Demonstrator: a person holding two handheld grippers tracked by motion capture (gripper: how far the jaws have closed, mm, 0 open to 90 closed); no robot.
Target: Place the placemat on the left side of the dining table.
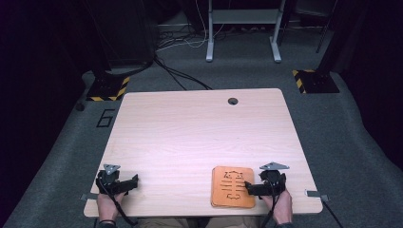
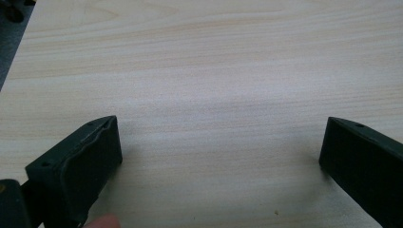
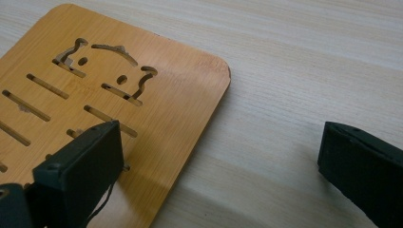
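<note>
1. Surface: one pale wood-grain table [image 1: 199, 137] with rounded corners and one round cable hole [image 1: 233, 101] near the far edge.
2. Room: dark grey carpet floor [image 1: 332, 137]; dark surroundings at both sides. Two black bases with yellow-black hazard stripes, one at far left [image 1: 108, 88] and one at far right [image 1: 314, 81]. One white metal frame [image 1: 242, 28] stands beyond the table, with loose cables [image 1: 180, 45] on the floor beside it.
3. Count of worked items: one flat orange-brown wooden board [image 1: 233, 186], with slots and a cat-face outline cut through it. It lies flat near the near edge of the table, right of centre.
4. Count of grippers: two.
5. Left gripper [image 1: 117, 183]: near the near-left corner, well apart from the board. Its own view shows the jaws spread wide over bare table, nothing between them.
6. Right gripper [image 1: 259, 186]: just beside the board's right edge. Its own view shows the jaws spread wide; one jaw hangs over the board [image 3: 119, 109], the other over bare table past the board's edge. Whether the jaw touches the board cannot be told.
</note>
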